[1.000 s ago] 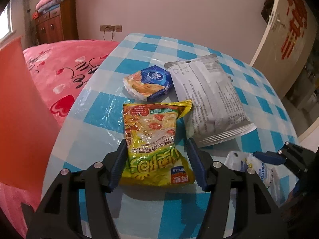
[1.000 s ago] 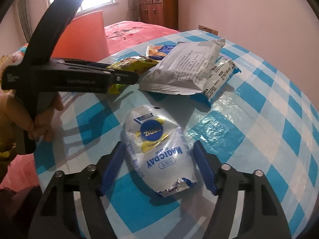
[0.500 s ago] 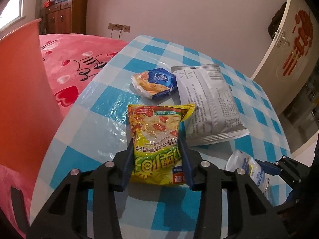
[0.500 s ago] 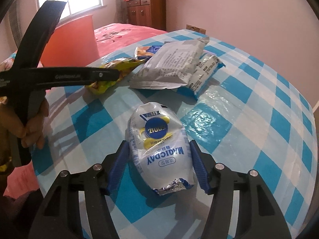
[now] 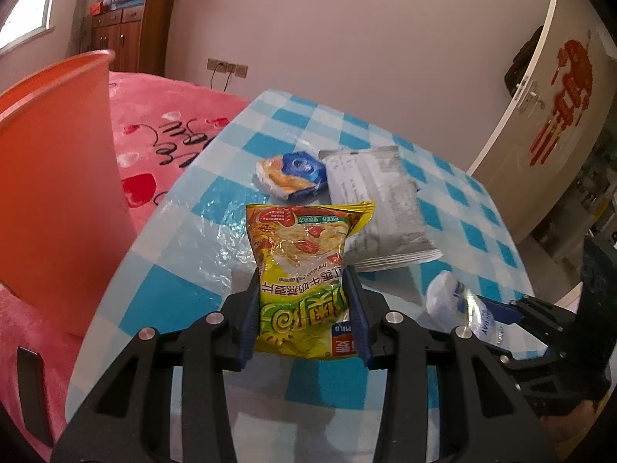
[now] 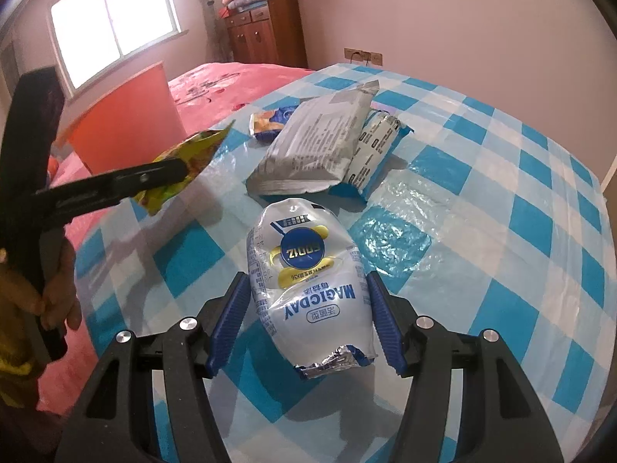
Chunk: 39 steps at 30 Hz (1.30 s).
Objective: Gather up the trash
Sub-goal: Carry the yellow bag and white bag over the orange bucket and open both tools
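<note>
My left gripper [image 5: 304, 308] is shut on a yellow snack bag [image 5: 304, 266] and holds it lifted off the checkered table [image 5: 200, 293]; the raised bag also shows in the right wrist view [image 6: 185, 162]. My right gripper [image 6: 306, 316] is shut on a white MAGICDAY pouch [image 6: 308, 270], raised a little above the table [image 6: 501, 212]. The pouch also shows in the left wrist view [image 5: 459, 308]. An orange bin [image 5: 54, 200] stands left of the table, beside the bed.
On the table lie a grey foil packet [image 5: 381, 208], a blue and orange snack wrapper [image 5: 293, 173] and a blue wrapper with a white label [image 6: 378, 154]. A pink bed [image 5: 169, 131] is to the left. A white door [image 5: 540, 123] is on the right.
Both grippers closed on their bags. The left one lifted the yellow bag off the table and the right one raised the white pouch slightly.
</note>
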Each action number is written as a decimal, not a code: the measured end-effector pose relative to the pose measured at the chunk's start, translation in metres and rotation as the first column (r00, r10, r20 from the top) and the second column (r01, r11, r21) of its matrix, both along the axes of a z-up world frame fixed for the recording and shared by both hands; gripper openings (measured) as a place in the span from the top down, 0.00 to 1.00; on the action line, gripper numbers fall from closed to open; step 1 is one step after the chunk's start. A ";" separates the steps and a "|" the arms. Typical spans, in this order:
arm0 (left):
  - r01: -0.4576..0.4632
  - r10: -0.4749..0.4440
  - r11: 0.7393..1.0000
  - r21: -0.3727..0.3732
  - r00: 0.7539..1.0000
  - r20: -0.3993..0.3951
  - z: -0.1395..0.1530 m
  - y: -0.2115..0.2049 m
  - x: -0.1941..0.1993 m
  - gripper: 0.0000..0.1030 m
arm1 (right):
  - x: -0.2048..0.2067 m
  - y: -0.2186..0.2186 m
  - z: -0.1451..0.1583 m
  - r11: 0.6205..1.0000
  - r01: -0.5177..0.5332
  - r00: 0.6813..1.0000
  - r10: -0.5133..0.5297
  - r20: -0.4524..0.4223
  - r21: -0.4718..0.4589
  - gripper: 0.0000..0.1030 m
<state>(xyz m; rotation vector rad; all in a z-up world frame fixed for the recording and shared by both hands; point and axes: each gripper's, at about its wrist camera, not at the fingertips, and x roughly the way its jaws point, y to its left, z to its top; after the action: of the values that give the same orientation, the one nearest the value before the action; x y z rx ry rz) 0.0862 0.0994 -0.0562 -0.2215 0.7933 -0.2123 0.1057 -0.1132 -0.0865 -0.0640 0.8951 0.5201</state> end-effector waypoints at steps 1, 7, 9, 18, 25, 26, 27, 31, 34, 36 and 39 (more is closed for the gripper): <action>0.000 0.000 1.000 -0.003 1.000 0.010 0.004 0.000 -0.003 0.59 | 0.001 0.000 0.002 1.000 0.002 1.000 -0.002 -0.006 0.013 0.40; -0.005 0.007 1.000 -0.017 0.998 0.068 0.029 0.006 -0.018 0.59 | 0.006 0.003 0.017 0.997 -0.001 1.000 0.003 -0.020 0.076 0.40; -0.012 0.014 1.000 -0.020 0.996 0.087 0.037 0.010 -0.022 0.59 | 0.008 0.008 0.023 0.996 -0.009 1.000 0.011 -0.019 0.089 0.40; -0.071 0.075 0.997 -0.029 0.982 0.174 0.074 0.037 -0.039 0.59 | 0.022 0.042 0.059 0.983 -0.087 0.996 0.090 -0.010 0.162 0.40; -0.185 0.184 0.983 -0.019 0.953 0.240 0.101 0.079 -0.049 0.59 | 0.041 0.083 0.100 0.957 -0.168 0.986 0.167 0.023 0.238 0.40; -0.197 0.195 0.980 -0.020 0.950 0.244 0.103 0.084 -0.050 0.59 | 0.045 0.092 0.107 0.951 -0.185 0.983 0.183 0.032 0.248 0.40; -0.215 0.213 0.976 -0.020 0.945 0.248 0.106 0.092 -0.051 0.59 | 0.048 0.102 0.114 0.945 -0.203 0.979 0.199 0.041 0.257 0.40; -0.287 0.279 0.958 -0.005 0.925 0.260 0.112 0.118 -0.052 0.59 | 0.059 0.138 0.140 0.918 -0.270 0.963 0.260 0.073 0.290 0.40; -0.331 0.320 0.944 0.001 0.913 0.255 0.113 0.135 -0.047 0.59 | 0.066 0.169 0.155 0.900 -0.316 0.949 0.298 0.106 0.299 0.40; -0.355 0.342 0.935 0.010 0.906 0.248 0.112 0.144 -0.042 0.59 | 0.070 0.188 0.161 0.885 -0.346 0.938 0.326 0.117 0.310 0.40; -0.381 0.366 0.924 0.017 0.899 0.239 0.108 0.157 -0.036 0.59 | 0.079 0.214 0.166 0.871 -0.374 0.927 0.356 0.118 0.318 0.40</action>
<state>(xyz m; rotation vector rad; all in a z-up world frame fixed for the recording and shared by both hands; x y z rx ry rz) 0.0503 0.2567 0.0522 -0.2794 0.5101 0.1504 0.1843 0.1013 0.0790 0.0650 0.7300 1.0174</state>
